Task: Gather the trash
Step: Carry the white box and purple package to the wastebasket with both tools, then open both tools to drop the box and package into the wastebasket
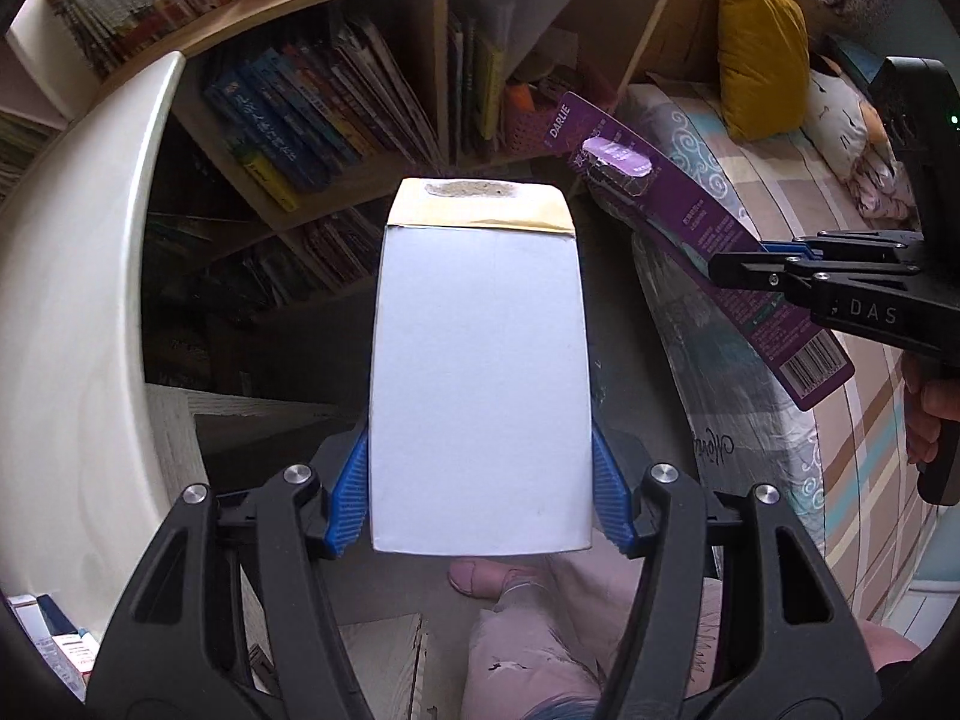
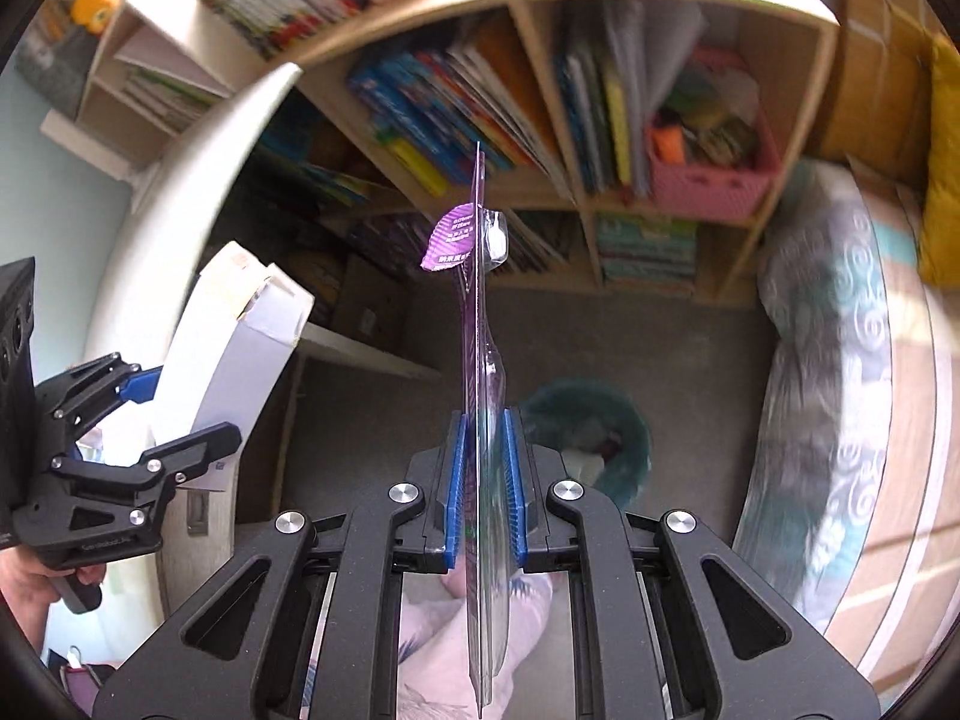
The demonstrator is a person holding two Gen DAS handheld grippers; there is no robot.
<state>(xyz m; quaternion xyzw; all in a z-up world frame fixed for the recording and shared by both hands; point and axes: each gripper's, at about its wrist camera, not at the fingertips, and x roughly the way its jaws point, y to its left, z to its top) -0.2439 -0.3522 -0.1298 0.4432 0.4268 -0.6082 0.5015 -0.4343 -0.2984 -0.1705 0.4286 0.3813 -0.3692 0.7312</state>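
My left gripper (image 1: 480, 492) is shut on a white cardboard box (image 1: 477, 384) with an open tan flap at its far end, held up in the air. It also shows at the left of the right wrist view (image 2: 234, 348). My right gripper (image 2: 483, 480) is shut on a purple toothbrush blister pack (image 2: 477, 312), held edge-on and upright. The pack also shows in the left wrist view (image 1: 690, 228), in the right gripper (image 1: 738, 267). A teal trash bin (image 2: 600, 426) with rubbish in it stands on the floor below and just right of the right gripper.
A wooden bookshelf (image 2: 588, 204) full of books and a pink basket (image 2: 708, 180) stands ahead. A curved white desk edge (image 1: 66, 312) is at the left. A bed (image 2: 840, 360) with a yellow pillow (image 1: 762, 54) is at the right. My legs are below.
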